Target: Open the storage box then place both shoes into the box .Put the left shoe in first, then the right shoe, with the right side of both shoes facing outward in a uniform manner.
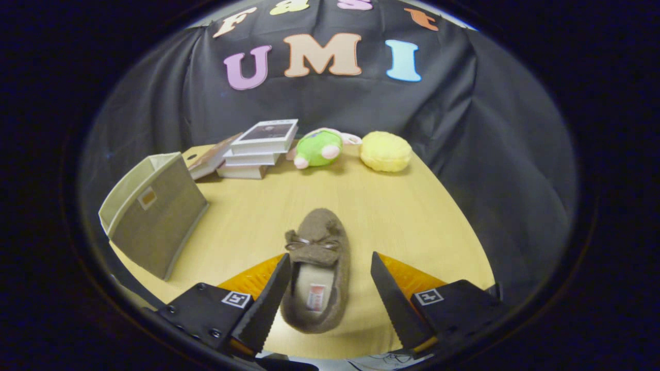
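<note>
Hand-held gripper spread, shoe between — perhaps untouched

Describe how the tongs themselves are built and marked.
The tongs have two flat, tapered fingers with saw-toothed inner edges. Each sits on a black block with a small square black-and-white tag. Ribbed orange panels lie behind them. The left block has small screws.
</note>
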Demonstrator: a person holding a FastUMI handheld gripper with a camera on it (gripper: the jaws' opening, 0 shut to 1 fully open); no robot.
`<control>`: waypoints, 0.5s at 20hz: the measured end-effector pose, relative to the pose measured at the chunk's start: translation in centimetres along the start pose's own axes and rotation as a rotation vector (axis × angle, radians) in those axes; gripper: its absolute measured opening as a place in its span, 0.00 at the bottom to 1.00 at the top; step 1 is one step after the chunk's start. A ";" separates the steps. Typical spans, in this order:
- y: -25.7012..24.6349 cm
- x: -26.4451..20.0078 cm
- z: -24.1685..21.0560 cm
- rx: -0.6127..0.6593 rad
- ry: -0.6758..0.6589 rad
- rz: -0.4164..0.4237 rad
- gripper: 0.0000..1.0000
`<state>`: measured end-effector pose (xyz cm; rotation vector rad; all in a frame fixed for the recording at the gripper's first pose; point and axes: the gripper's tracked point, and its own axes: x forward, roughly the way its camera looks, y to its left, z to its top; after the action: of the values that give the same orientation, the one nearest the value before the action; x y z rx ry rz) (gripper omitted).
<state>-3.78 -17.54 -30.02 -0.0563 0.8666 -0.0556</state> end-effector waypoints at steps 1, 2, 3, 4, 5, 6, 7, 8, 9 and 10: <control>-0.5 0.5 -0.6 -0.004 0.017 -0.008 0.94; -1.0 1.2 -1.1 -0.011 0.036 -0.018 0.89; -1.2 1.6 -1.6 -0.015 0.061 -0.017 0.84; -1.1 2.0 -2.2 -0.017 0.081 -0.010 0.79; -1.1 2.3 -2.6 -0.024 0.101 -0.006 0.74; -1.2 3.0 -3.1 -0.035 0.122 -0.004 0.69; -1.2 3.4 -3.5 -0.043 0.140 -0.003 0.64; -1.2 3.8 -4.1 -0.050 0.163 -0.002 0.59; -1.2 3.3 -4.7 -0.050 0.171 0.004 0.54; -1.2 4.2 -4.2 -0.031 0.183 0.007 0.49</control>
<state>-4.27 -19.11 -35.80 -0.0777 1.0509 -0.0408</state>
